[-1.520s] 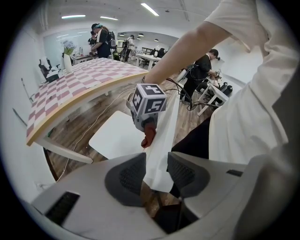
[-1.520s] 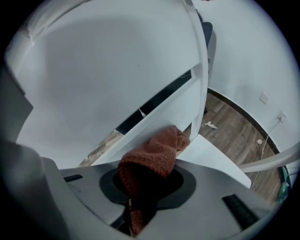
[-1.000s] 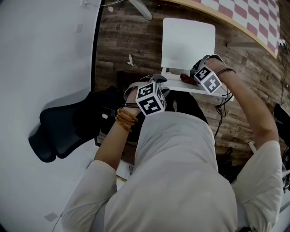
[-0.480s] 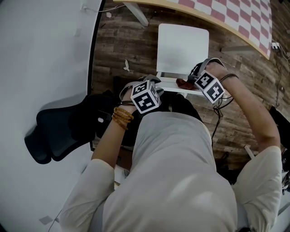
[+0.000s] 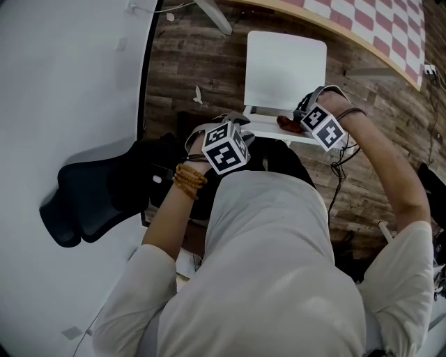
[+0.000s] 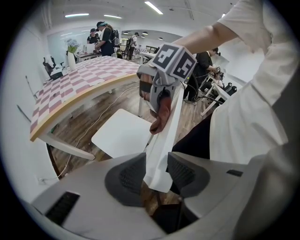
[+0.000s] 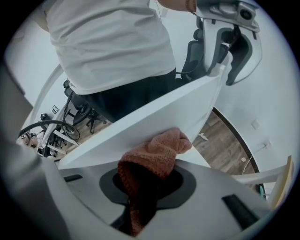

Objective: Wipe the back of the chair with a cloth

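A white chair stands in front of me, with its seat (image 5: 286, 66) beyond its thin backrest (image 5: 268, 127). My right gripper (image 7: 145, 194) is shut on a reddish-brown cloth (image 7: 157, 152), and the cloth's bunched end presses on the backrest (image 7: 154, 117) near its top edge. In the head view the cloth (image 5: 286, 124) lies just left of the right gripper's marker cube (image 5: 322, 127). My left gripper (image 6: 157, 171) is shut on the backrest's other end (image 6: 161, 140). From there I see the right gripper (image 6: 159, 86) and the cloth (image 6: 161, 119) further along the panel.
A black office chair (image 5: 90, 202) stands at my left by a white curved surface (image 5: 63, 77). A table with a checkered top (image 5: 390, 21) curves beyond the chair. Cables (image 5: 341, 174) lie on the wooden floor at the right. People stand far off (image 6: 101, 35).
The head view swayed a little. The right gripper with the cloth shifted slightly rightward along the backrest's top. The left gripper kept its hold.
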Motion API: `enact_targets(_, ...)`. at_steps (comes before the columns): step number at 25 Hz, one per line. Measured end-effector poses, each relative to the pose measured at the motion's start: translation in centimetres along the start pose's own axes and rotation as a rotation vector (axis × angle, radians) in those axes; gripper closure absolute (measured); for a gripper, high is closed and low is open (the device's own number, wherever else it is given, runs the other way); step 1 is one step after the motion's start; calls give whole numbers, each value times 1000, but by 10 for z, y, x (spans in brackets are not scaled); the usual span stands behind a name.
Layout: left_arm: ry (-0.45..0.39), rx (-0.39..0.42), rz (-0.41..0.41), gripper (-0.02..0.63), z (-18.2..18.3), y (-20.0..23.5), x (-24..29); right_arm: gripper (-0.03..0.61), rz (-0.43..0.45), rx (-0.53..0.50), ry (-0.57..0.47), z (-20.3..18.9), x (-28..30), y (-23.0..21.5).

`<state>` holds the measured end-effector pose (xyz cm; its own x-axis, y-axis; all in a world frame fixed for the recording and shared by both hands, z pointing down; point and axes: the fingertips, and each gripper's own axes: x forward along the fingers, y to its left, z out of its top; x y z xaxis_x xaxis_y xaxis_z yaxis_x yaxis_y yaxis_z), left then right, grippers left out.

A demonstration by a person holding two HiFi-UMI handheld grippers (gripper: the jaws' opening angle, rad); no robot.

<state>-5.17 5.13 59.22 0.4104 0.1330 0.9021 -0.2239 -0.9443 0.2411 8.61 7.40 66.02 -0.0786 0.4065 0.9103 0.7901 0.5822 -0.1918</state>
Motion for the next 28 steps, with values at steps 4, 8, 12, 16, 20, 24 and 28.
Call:
enact_targets(4, 1, -6, 2, 434, 0, 1, 1, 495, 32, 6, 8, -12, 20, 0)
enact_targets(8, 3, -15, -5, 434, 0, 1, 0, 495, 63, 15, 18, -24, 39, 0)
enact_targets(12, 8, -24, -12, 434, 1, 1, 1, 495, 95, 27, 27, -39, 59, 1)
enact_targets(16, 13, -30, -18, 436, 0, 1, 2, 495, 120, 46, 21, -46, 75, 1)
enact_targets(20, 20, -35, -25, 436, -1, 1, 2, 495, 146, 62, 21, -54, 88, 3)
enact_targets(24, 23, -39, -27, 436, -1, 1, 2, 495, 170, 82, 21, -63, 96, 9)
enact_targets(28, 23, -44, -29, 436, -1, 1, 3, 495, 178, 100, 14, -67, 96, 15)
